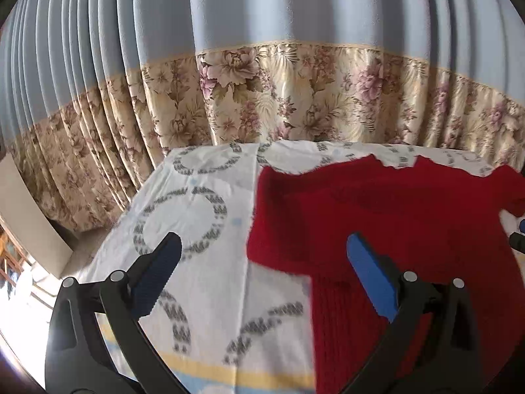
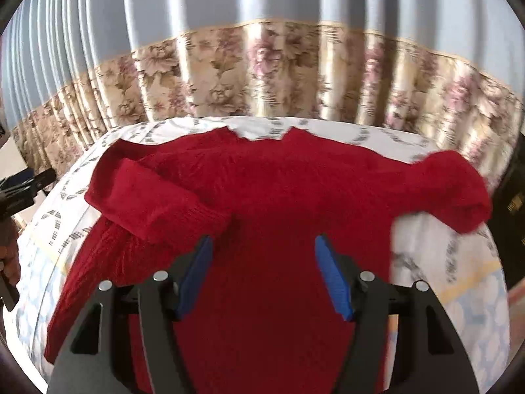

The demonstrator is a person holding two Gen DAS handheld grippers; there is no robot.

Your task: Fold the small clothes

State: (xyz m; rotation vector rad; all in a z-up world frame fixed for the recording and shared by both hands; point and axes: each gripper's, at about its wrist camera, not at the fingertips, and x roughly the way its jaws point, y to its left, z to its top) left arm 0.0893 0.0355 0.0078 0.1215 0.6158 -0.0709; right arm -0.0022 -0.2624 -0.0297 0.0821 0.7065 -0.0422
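A small red knitted sweater lies flat on a table covered with a white patterned cloth. Its left sleeve is folded in across the body; its right sleeve lies spread out to the right. My right gripper is open and empty, hovering over the sweater's middle. My left gripper is open and empty above the sweater's left edge, one finger over the cloth, the other over the red knit. The left gripper also shows at the left edge of the right wrist view.
A blue curtain with a floral beige border hangs close behind the table's far edge. The table's left edge drops to a floor and a bright window. Dark furniture stands at the right.
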